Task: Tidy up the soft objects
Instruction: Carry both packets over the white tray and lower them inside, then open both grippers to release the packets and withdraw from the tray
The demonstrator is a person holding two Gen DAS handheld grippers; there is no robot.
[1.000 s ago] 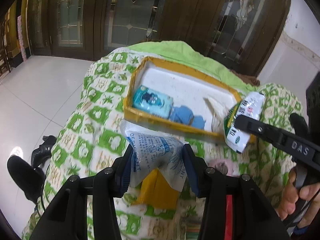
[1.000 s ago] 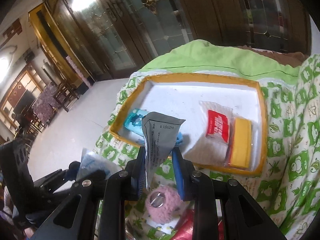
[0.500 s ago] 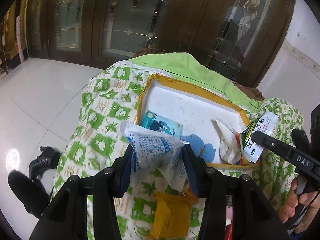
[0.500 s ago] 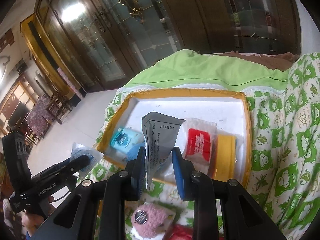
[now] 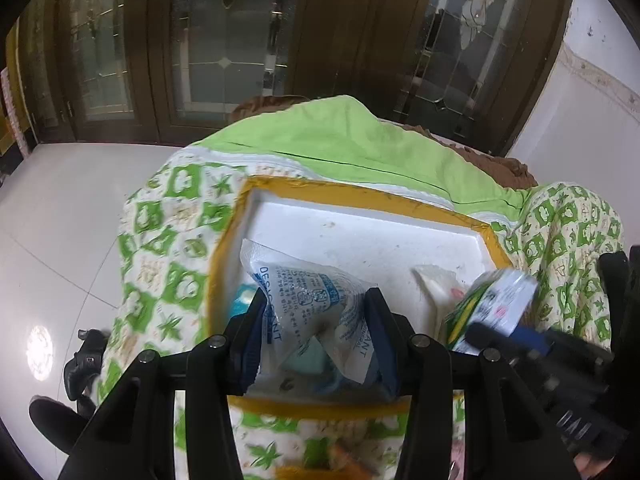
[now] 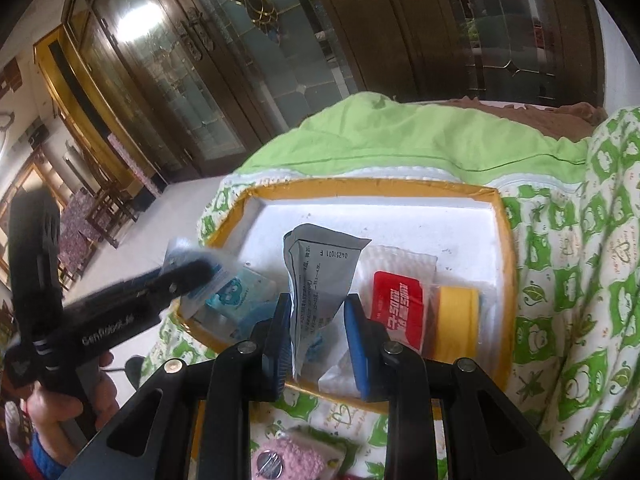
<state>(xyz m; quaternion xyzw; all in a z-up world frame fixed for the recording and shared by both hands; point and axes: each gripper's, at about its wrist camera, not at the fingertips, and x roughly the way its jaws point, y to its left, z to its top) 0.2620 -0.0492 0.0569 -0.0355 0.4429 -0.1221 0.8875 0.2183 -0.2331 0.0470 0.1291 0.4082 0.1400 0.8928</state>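
both jaws clamped, left gripper (image 5: pixel 316 344) on desiccant pouch (image 5: pixel 308 300), right gripper (image 6: pixel 318 346) on upright sachet (image 6: pixel 320 276)

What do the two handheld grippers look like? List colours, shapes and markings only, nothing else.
Left gripper: matte black angular frame, silver screw heads, dark blue ribbed pads. In the right wrist view its black pistol-style body carries white lettering, too blurred to read surely.
Right gripper: same black frame, silver screws and blue ribbed pads. In the left wrist view its blurred black body shows pale lettering.
No cables visible.
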